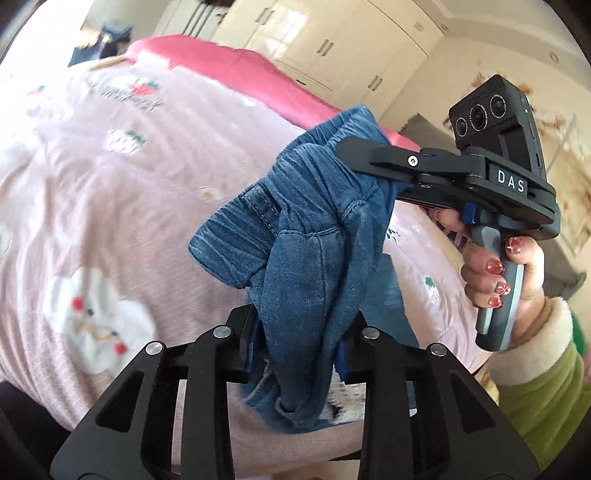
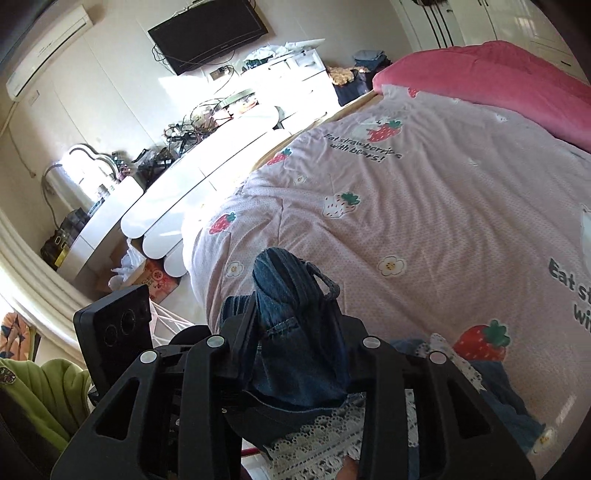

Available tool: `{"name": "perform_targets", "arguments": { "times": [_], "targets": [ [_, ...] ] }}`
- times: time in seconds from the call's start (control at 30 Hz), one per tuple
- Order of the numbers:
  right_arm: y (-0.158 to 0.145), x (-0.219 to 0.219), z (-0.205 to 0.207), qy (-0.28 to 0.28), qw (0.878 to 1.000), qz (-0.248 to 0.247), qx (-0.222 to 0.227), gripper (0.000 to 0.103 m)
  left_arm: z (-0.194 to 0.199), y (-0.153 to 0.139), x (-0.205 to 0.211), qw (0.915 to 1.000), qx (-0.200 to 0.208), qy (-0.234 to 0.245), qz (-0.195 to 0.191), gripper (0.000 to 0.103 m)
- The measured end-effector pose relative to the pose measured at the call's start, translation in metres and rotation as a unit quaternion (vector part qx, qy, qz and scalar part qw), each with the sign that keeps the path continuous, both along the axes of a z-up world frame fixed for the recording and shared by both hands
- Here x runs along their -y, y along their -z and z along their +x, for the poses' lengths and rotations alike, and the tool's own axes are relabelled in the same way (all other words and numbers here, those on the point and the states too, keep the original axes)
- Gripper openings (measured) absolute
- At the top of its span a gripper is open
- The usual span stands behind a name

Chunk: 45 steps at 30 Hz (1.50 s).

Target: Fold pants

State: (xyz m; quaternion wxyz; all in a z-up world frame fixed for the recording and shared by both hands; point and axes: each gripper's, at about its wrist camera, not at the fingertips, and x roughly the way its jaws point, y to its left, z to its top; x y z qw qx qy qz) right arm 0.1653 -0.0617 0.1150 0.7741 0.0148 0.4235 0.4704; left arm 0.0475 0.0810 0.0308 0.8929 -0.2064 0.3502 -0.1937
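Note:
The blue denim pants (image 1: pixel 314 236) hang bunched in the air above the pink strawberry-print bed cover (image 1: pixel 110 192). My left gripper (image 1: pixel 299 343) is shut on one bunch of the denim. My right gripper (image 1: pixel 369 158) shows in the left wrist view, shut on the upper edge of the same pants. In the right wrist view my right gripper (image 2: pixel 299 332) pinches a denim fold (image 2: pixel 288 291) with a belt loop, above the bed cover (image 2: pixel 424 206). White lace trim (image 2: pixel 317 439) hangs below it.
A pink blanket (image 2: pixel 491 70) lies at the bed's far side. A white dresser with clutter (image 2: pixel 192 173) stands left of the bed, with a wall TV (image 2: pixel 207 33) above. White wardrobes (image 1: pixel 314 33) stand behind the bed.

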Motion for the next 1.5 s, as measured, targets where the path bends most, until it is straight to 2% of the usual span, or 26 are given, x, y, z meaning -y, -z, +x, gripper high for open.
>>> {"name": "perform_targets", "arguments": {
  "times": [0.17, 0.3, 0.33, 0.37, 0.4, 0.57, 0.63, 0.77, 0.9, 1.0, 1.2, 1.33, 1.4, 1.5],
  "targets": [
    [0.012, 0.049, -0.004, 0.034, 0.999, 0.008, -0.013, 0.032, 0.004, -0.003, 0.042, 0.9988, -0.002, 0.025, 0.041, 0.023],
    [0.030, 0.080, -0.013, 0.061, 0.998, 0.019, -0.028, 0.038, 0.006, -0.001, 0.069, 0.9966, -0.007, 0.041, 0.071, 0.027],
    [0.038, 0.091, -0.015, 0.073, 0.997, 0.022, -0.035, 0.041, 0.006, 0.002, 0.074, 0.9961, -0.009, 0.047, 0.075, 0.034],
    [0.044, 0.100, -0.017, 0.082, 0.995, 0.025, -0.044, 0.048, 0.001, 0.010, 0.076, 0.9957, -0.010, 0.054, 0.075, 0.045],
    [0.051, 0.106, -0.018, 0.092, 0.994, 0.028, -0.051, 0.054, 0.000, 0.013, 0.083, 0.9952, -0.011, 0.062, 0.075, 0.048],
    [0.077, 0.154, -0.028, 0.166, 0.982, 0.033, -0.083, 0.070, -0.007, 0.021, 0.109, 0.9916, -0.010, 0.091, 0.092, 0.063],
    [0.080, 0.169, -0.034, 0.196, 0.977, 0.035, -0.082, 0.075, -0.008, 0.026, 0.115, 0.9901, -0.014, 0.104, 0.093, 0.069],
    [0.073, 0.179, -0.054, 0.239, 0.970, -0.002, -0.034, 0.086, -0.023, 0.028, 0.126, 0.9873, -0.009, 0.120, 0.103, 0.074],
    [0.060, 0.179, -0.074, 0.263, 0.963, -0.041, 0.035, 0.093, -0.032, 0.020, 0.109, 0.9893, -0.016, 0.137, 0.048, 0.079],
    [0.053, 0.176, -0.090, 0.264, 0.959, -0.062, 0.080, 0.094, -0.046, 0.007, 0.094, 0.9923, -0.011, 0.119, 0.033, 0.086],
    [0.045, 0.157, -0.126, 0.232, 0.959, -0.079, 0.140, 0.095, -0.036, -0.007, 0.050, 0.9977, -0.006, 0.048, 0.048, 0.093],
    [0.041, 0.139, -0.149, 0.194, 0.964, -0.075, 0.165, 0.095, -0.012, -0.013, 0.022, 0.9978, -0.025, -0.003, 0.062, 0.093],
    [0.039, 0.125, -0.159, 0.168, 0.967, -0.075, 0.175, 0.095, -0.001, -0.017, 0.014, 0.9970, -0.027, -0.015, 0.071, 0.093],
    [0.037, 0.101, -0.168, 0.125, 0.970, -0.083, 0.193, 0.095, 0.023, -0.021, 0.016, 0.9960, -0.028, -0.009, 0.084, 0.093]
  ]
}}
